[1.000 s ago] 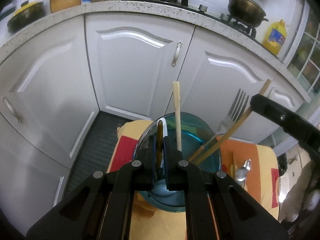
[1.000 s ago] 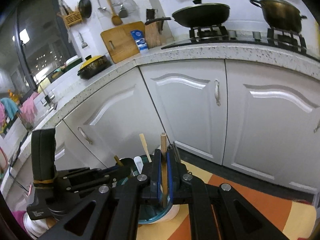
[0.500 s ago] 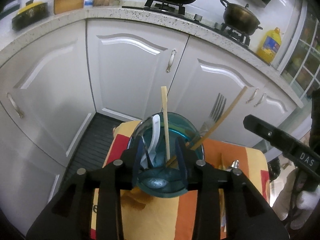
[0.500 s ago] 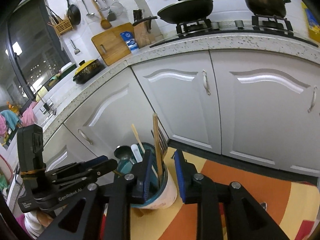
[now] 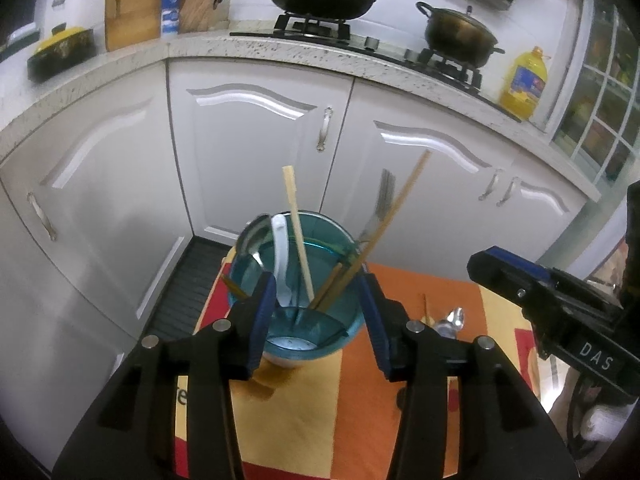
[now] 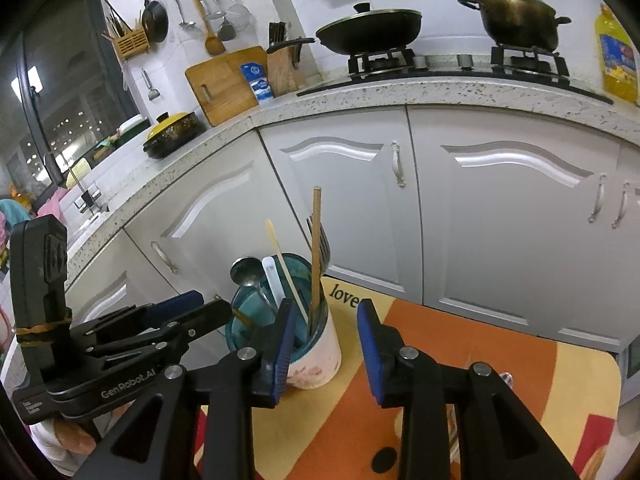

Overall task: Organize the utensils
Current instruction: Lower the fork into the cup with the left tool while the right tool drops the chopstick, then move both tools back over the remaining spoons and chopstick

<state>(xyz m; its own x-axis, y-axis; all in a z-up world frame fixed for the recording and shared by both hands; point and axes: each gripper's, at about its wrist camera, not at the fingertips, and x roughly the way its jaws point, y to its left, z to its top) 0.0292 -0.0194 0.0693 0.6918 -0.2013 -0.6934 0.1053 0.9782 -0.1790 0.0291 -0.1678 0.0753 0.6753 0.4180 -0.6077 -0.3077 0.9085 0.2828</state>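
Your left claw [image 5: 320, 316] wide open, empty, straddling teal-lined white cup [image 5: 298, 320] on orange-yellow cloth-covered counter [image 5: 344, 408]. Your right claw [image 6: 326, 346] wide open, empty, beside cup. Pale wooden chopstick [image 5: 298, 236], white plastic spoon [image 5: 280, 248], metal fork [image 5: 382, 204] stand inside.

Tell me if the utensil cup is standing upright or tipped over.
Upright: the cup sits on its base on the cloth, with the chopsticks and fork pointing up.

We see dim indoor light, glare on cabinet doors [image 5: 248, 152], fork [image 5: 382, 200] motion-blurred, fisheye bending edges, corners black.
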